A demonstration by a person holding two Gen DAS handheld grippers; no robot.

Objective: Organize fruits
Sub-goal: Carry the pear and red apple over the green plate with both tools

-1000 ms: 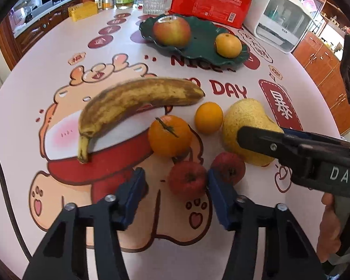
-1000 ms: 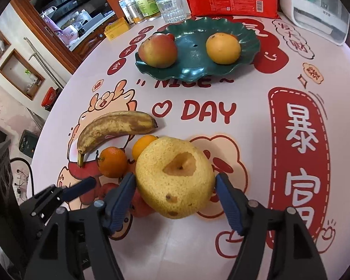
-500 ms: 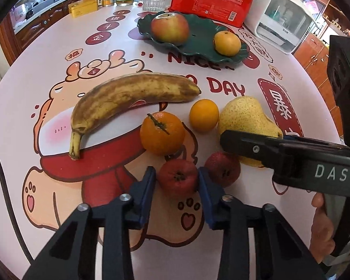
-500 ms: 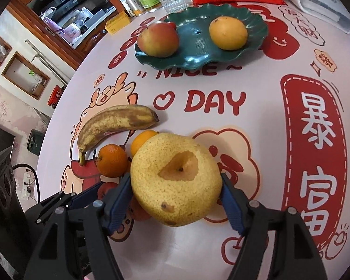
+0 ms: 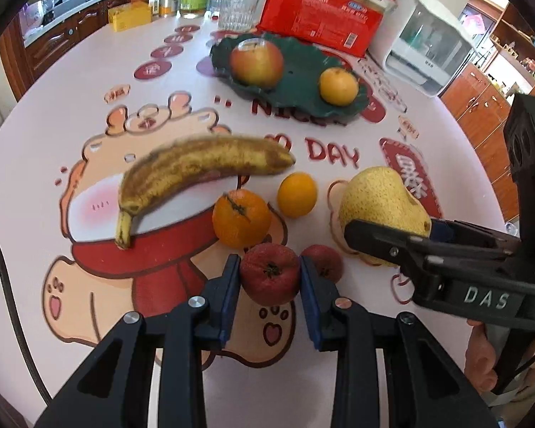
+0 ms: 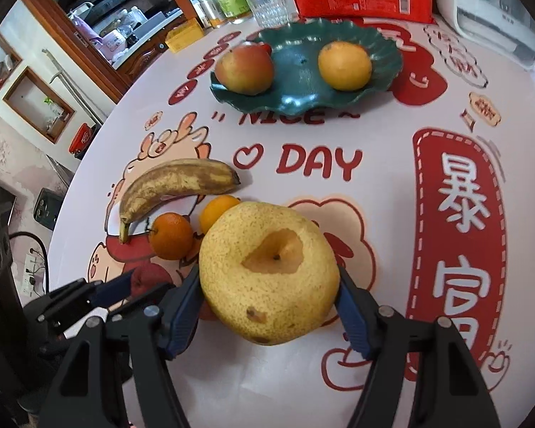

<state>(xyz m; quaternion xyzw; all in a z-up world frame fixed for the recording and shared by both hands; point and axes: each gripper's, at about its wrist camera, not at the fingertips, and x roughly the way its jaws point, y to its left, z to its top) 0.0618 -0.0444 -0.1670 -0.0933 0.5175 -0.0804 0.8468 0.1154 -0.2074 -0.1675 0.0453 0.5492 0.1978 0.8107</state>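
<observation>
My left gripper [image 5: 269,267] is shut on a small red apple [image 5: 269,280], blue pads pressing both its sides just above the table. A second small red apple [image 5: 324,258] lies right beside it. My right gripper [image 6: 269,285] is shut on a big yellow pear [image 6: 267,271], which fills the gap between its pads. A spotted banana [image 5: 196,167], a mandarin [image 5: 240,217] and a small orange [image 5: 297,194] lie just beyond. Farther back, a green plate [image 5: 303,96] holds a red-yellow apple [image 5: 256,62] and an orange [image 5: 339,83].
A red package [image 5: 321,18], a white appliance [image 5: 428,46], a glass [image 5: 235,10], bottles and a yellow box [image 5: 130,18] line the table's far edge. A person's hand [image 5: 481,356] holds the right gripper at the near right. Wooden cabinets stand beyond the round table.
The left jaws have closed in from wide apart onto the small red apple. The right pads have drawn in against the pear. Neither hand has shifted much.
</observation>
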